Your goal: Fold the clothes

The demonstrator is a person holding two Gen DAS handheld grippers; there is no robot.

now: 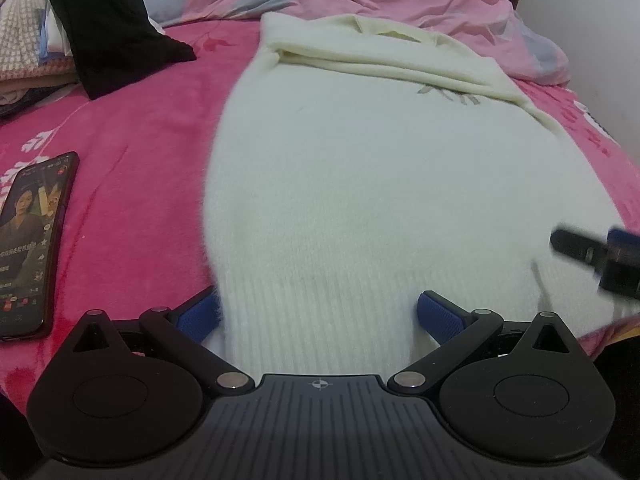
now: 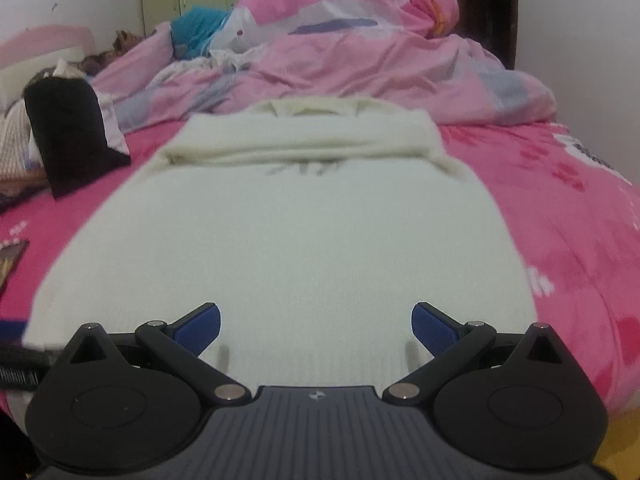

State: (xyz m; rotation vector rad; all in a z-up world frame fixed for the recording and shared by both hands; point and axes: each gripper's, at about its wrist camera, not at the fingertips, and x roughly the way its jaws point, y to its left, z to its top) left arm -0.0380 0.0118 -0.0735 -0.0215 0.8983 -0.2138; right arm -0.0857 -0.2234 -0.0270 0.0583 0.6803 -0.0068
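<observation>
- Hovering low at the near end of the bed [image 1: 132, 184], both grippers point along a cream sweater [image 1: 360, 184] that is spread flat on the pink blanket.
- The left gripper [image 1: 318, 318] has its jaws spread wide and holds nothing; its left pad sits at the sweater's left edge and the other over the ribbed hem [image 1: 320, 312].
- The right gripper [image 2: 316, 326] is likewise wide apart and empty, both pads above the hem band, nearer the sweater's right edge.
- The sweater's long axis runs straight ahead of both grippers, hem nearest, collar [image 2: 310, 106] farthest; a sleeve [image 1: 384, 64] already lies folded across the chest.
- I judge the coming move to be a pinch of the hem at both corners and a fold forward towards the collar; each gripper is about equally close to its own corner.
- To the left of the left gripper lies a lit phone [image 1: 30, 240]; farther ahead on the left stands a black garment [image 1: 104, 24].
- The hem's very edge is hidden under the gripper bodies, so whether the pads touch cloth I cannot tell; the right-wrist view is blurred.
</observation>
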